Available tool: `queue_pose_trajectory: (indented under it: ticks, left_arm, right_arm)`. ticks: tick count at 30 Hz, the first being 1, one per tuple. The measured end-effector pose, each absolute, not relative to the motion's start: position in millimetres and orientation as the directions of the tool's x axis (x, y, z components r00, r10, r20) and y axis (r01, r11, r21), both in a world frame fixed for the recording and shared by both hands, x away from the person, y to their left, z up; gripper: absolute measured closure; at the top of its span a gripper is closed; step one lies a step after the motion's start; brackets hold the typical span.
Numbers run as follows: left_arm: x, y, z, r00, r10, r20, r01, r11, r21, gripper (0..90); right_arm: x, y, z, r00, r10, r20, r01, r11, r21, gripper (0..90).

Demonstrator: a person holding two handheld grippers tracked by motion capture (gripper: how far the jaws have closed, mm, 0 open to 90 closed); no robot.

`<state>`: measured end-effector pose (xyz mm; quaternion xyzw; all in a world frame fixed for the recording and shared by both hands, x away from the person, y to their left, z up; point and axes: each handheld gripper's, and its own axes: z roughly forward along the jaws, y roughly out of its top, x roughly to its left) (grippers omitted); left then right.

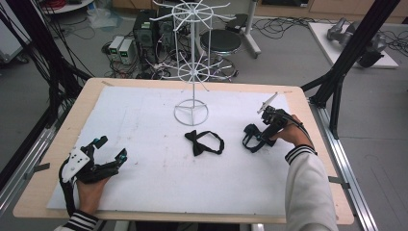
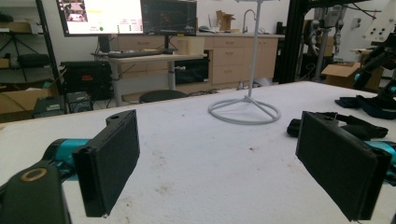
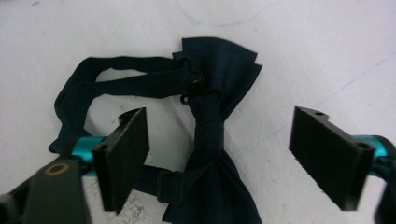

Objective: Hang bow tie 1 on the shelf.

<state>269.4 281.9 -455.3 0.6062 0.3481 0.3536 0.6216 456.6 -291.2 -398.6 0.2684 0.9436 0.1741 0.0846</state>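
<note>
Resting on the worktop (image 1: 159, 192) at left, left gripper (image 1: 111, 149) has jaws wide apart, nothing between them. White wire stand (image 1: 191, 72) sits mid-back, one black bow tie (image 1: 204, 143) in front of it. At right, right gripper (image 1: 251, 139) points down over a second bow tie (image 3: 210, 154); jaws straddle its knot, not touching.

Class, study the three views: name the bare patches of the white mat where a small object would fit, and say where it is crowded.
Free: the near middle of the white mat between the left gripper and the sleeve, and the far-left stretch beside the wire stand. Crowded: around the middle bow tie, and where the right gripper hovers over a second bow tie.
</note>
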Motion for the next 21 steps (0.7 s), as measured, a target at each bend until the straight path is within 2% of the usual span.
queue_pose_trajectory:
  ticks: [5, 7, 21]
  left_arm:
    - [269.4, 281.8, -455.3, 0.508, 0.862, -0.003, -0.018, 0.014, 1.000, 14.0]
    - [269.4, 281.9, -455.3, 0.508, 0.861, -0.003, -0.018, 0.014, 1.000, 14.0]
    - [269.4, 282.0, -455.3, 0.507, 0.862, -0.004, -0.017, 0.015, 1.000, 14.0]
  right_arm:
    - [456.6, -286.7, -401.6, -0.847, 0.529, -0.059, 0.482, 0.810, 0.334, 30.6]
    - [456.7, -284.6, -401.8, -0.846, 0.529, -0.072, 0.482, 0.815, 0.323, 36.9]
    - [458.4, -278.1, -406.4, -0.845, 0.526, -0.093, 0.488, 0.831, 0.268, 54.9]
